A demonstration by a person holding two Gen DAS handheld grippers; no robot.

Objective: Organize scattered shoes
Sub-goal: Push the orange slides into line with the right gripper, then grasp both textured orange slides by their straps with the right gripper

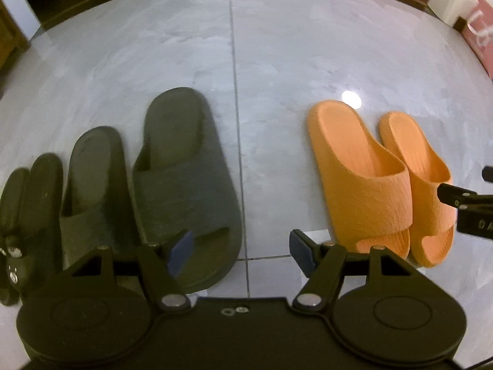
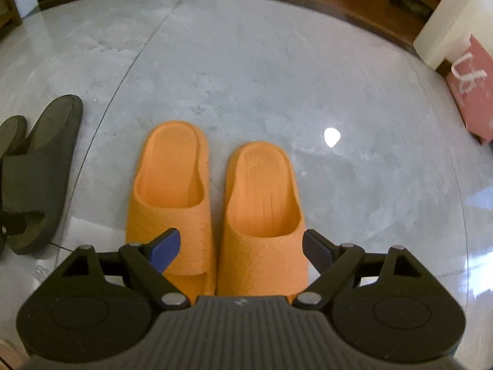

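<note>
text: white looping mark, unreadable | on: pink box (image 2: 471, 92)

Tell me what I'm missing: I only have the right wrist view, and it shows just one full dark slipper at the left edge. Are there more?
Observer: Yes. The left wrist view shows a second dark slipper beside the larger one.
Operator: Anything further left?
Observer: Another black pair lies at the far edge, blurred.
Operator: And the left claw?
Observer: The left claw is open and empty, over bare floor between the dark slippers and the orange pair.
</note>
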